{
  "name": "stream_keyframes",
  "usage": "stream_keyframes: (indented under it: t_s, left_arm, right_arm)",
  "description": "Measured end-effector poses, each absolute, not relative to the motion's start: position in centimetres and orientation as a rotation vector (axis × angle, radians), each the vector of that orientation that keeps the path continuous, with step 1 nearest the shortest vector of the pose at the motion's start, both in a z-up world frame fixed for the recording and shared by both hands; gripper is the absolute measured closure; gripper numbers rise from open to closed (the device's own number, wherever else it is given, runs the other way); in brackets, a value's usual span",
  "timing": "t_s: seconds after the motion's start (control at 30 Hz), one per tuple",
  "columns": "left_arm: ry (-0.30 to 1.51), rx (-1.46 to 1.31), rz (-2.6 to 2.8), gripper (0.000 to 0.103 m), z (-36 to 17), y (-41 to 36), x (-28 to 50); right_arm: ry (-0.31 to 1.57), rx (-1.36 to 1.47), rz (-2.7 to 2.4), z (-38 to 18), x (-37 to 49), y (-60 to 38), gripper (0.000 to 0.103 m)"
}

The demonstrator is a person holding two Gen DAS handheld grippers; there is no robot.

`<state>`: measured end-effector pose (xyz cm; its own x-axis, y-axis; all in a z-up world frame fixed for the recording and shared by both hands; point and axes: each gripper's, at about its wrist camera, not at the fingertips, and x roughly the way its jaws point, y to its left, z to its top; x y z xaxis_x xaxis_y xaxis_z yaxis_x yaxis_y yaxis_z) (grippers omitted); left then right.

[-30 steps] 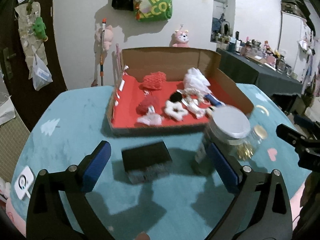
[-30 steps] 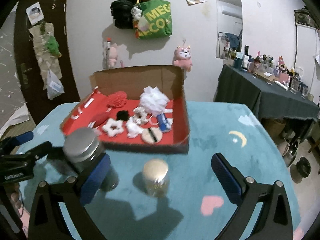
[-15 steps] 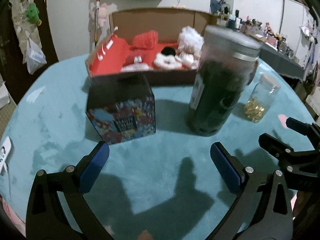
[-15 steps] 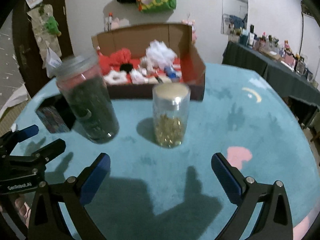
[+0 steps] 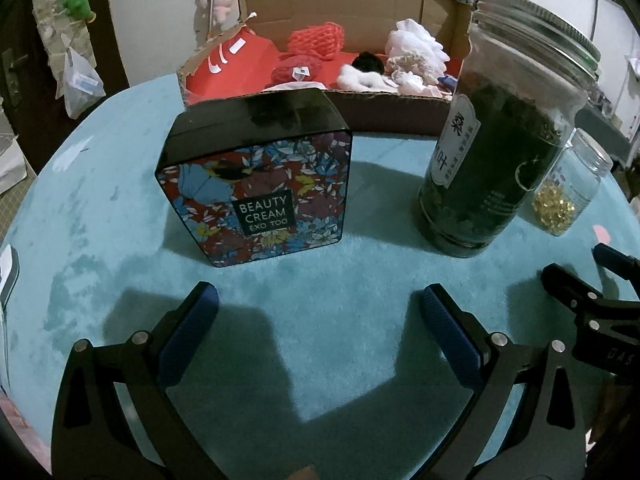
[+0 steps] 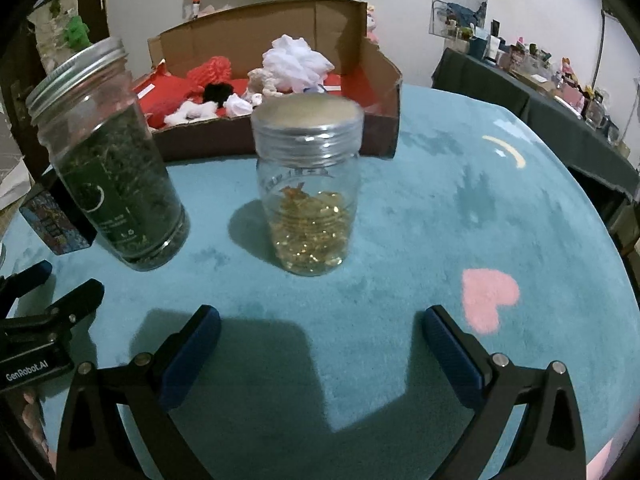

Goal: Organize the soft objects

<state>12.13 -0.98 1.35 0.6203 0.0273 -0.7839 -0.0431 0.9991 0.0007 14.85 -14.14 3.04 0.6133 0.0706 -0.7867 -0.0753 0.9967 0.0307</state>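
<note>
Counts, seen past the fingers:

- Jars: 2. Tall jar w/ dark green contents (image 5: pixel 496 152), ahead & right of the left fingers; small jar w/ gold bits (image 6: pixel 310 196), straight ahead betw. the right fingers.
- Tins: 1. Floral "Beauty Cream" tin (image 5: pixel 256 184), ahead, betw. the left fingers.
- Cardboard boxes: 1. Box (image 5: pixel 352 4), farther out beyond tin & jars.
- Soft items in box: approx. 7, pile overlaps so exact no. unclear. Red ones: 2, red mesh piece (image 5: pixel 318 42) & red knit piece (image 5: pixel 294 70). Black pompom (image 5: pixel 370 62): 1. White fluffy ball (image 6: pixel 296 60): 1. Small white/cream bits: approx. 3.
- Grippers: 2.
</note>
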Motion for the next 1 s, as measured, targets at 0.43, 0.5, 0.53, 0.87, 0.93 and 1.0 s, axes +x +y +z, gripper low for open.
stream_keyframes:
  t_s: [0.43,0.5,0.53,0.87,0.93,1.0]
  left_arm:
    - [0.905,-0.014,0.054,0.000,1.45,-1.25,11.70]
    - [0.903,-0.013,0.053,0.000,1.41,-1.23,11.61]
    - [0.902,-0.013,0.053,0.000,1.40,-1.19,11.58]
    - [0.897,-0.014,0.052,0.000,1.41,-1.13,11.52]
    - [0.897,-0.013,0.052,0.000,1.42,-1.14,11.54]
    - [0.897,-0.013,0.052,0.000,1.42,-1.15,11.54]
  right_arm:
    - [0.899,-0.017,0.091,3.11,14.38,-13.74,0.000]
    - [0.903,-0.013,0.092,3.11,14.40,-13.82,0.000]
    - [0.903,-0.016,0.090,3.13,14.39,-13.75,0.000]
    - [0.902,-0.017,0.087,3.07,14.40,-13.65,0.000]
    - [0.902,-0.018,0.087,3.07,14.39,-13.65,0.000]
    - [0.902,-0.018,0.087,3.07,14.39,-13.65,0.000]
